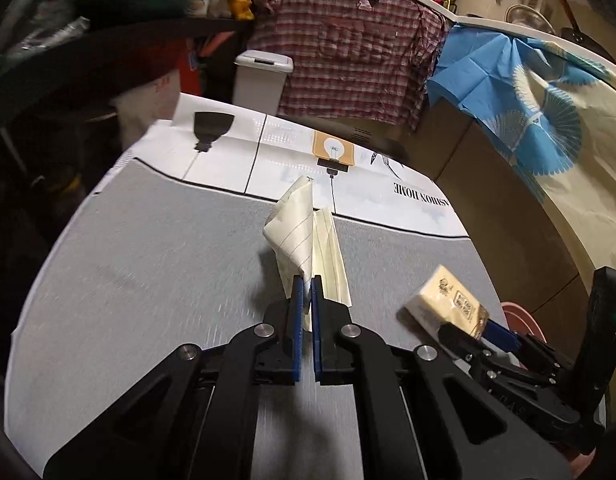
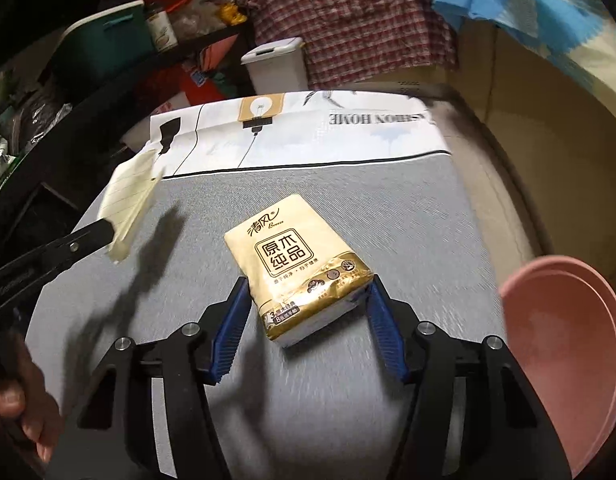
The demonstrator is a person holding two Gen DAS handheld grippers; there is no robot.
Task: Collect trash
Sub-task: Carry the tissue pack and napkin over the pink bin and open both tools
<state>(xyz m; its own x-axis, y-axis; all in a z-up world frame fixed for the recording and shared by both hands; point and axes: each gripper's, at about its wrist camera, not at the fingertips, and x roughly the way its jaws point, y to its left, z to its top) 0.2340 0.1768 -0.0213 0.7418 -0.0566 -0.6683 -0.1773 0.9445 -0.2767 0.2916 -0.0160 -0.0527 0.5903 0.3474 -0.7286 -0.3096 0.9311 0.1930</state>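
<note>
My left gripper (image 1: 307, 280) is shut on a crumpled sheet of cream lined paper (image 1: 303, 232), which sticks up past the blue pads above the grey tablecloth (image 1: 147, 280). The right wrist view shows the same paper (image 2: 127, 200) at the left, clamped in the left gripper's black finger (image 2: 87, 236). A gold-and-white tissue pack (image 2: 291, 252) sits between the blue pads of my right gripper (image 2: 308, 284). Both pads press its near corners and it casts a shadow beneath. In the left wrist view the pack (image 1: 444, 300) lies at the right, held at its near end.
A pink bowl (image 2: 568, 340) stands at the table's right edge. A white lidded bin (image 2: 275, 68) sits on the floor beyond the far edge, below a hanging plaid cloth (image 1: 348, 40). Dark shelving with clutter fills the left. A hand (image 2: 11, 400) shows at bottom left.
</note>
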